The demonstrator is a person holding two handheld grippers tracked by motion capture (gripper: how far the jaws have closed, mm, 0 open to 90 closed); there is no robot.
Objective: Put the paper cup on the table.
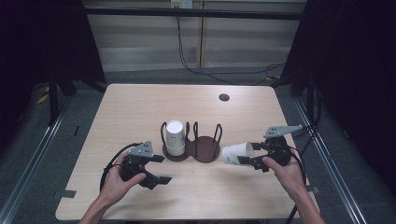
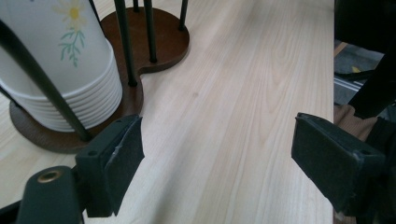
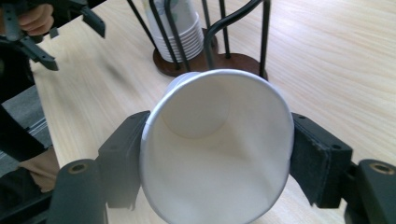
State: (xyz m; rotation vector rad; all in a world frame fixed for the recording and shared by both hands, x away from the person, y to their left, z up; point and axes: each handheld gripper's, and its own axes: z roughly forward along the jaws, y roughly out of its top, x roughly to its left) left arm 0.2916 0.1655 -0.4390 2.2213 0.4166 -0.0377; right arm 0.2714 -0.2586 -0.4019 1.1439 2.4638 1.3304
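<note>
While the paper cup (image 1: 237,153) lies on its side between the pads of the right claw (image 1: 246,156), held above the worktop (image 1: 140,107), its long axis runs roughly level, base toward the wooden cup holder (image 1: 191,148) and open mouth back toward the hand. Holder sits just left of the cup in the high view; the right hand is the nearer one. Its near bay is bare; the far bay carries a stack of paper cups (image 1: 175,136), upside down, daisy print visible. Left claw (image 1: 159,169) stands wide, nothing between the pads, near the stack.
</note>
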